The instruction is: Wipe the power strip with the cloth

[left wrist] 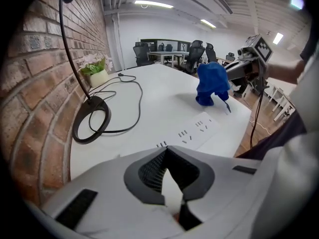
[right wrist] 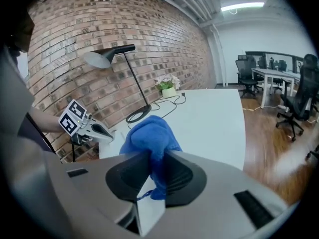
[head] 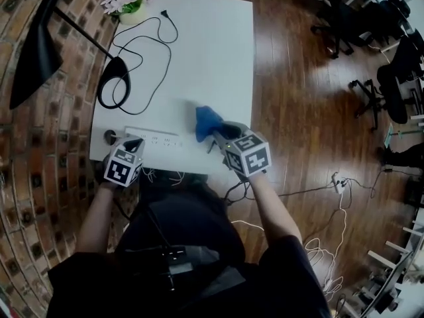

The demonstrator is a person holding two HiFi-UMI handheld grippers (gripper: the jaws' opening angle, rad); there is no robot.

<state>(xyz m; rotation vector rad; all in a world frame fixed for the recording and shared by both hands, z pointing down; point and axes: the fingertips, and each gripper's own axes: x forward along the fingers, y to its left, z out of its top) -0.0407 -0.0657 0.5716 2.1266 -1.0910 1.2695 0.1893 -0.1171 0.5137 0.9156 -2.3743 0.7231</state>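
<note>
A white power strip (head: 154, 138) lies along the table's near edge; in the left gripper view the power strip (left wrist: 195, 130) runs just ahead of the jaws. My left gripper (head: 134, 143) is shut with nothing between its jaws (left wrist: 172, 185), tips at the strip's left end; contact cannot be told. My right gripper (head: 215, 132) is shut on a bunched blue cloth (head: 206, 120) and holds it above the table, right of the strip. The blue cloth (right wrist: 149, 133) bulges out between the right gripper's (right wrist: 152, 171) jaws. From the left gripper view the cloth (left wrist: 212, 83) hangs clear of the tabletop.
A black desk lamp stands on a round base (head: 114, 81), with its black cable (head: 149, 45) looping over the white table (head: 218, 58). A flower pot (head: 129, 4) sits at the far left corner. A brick wall runs along the left; wooden floor and office chairs (head: 397, 78) lie right.
</note>
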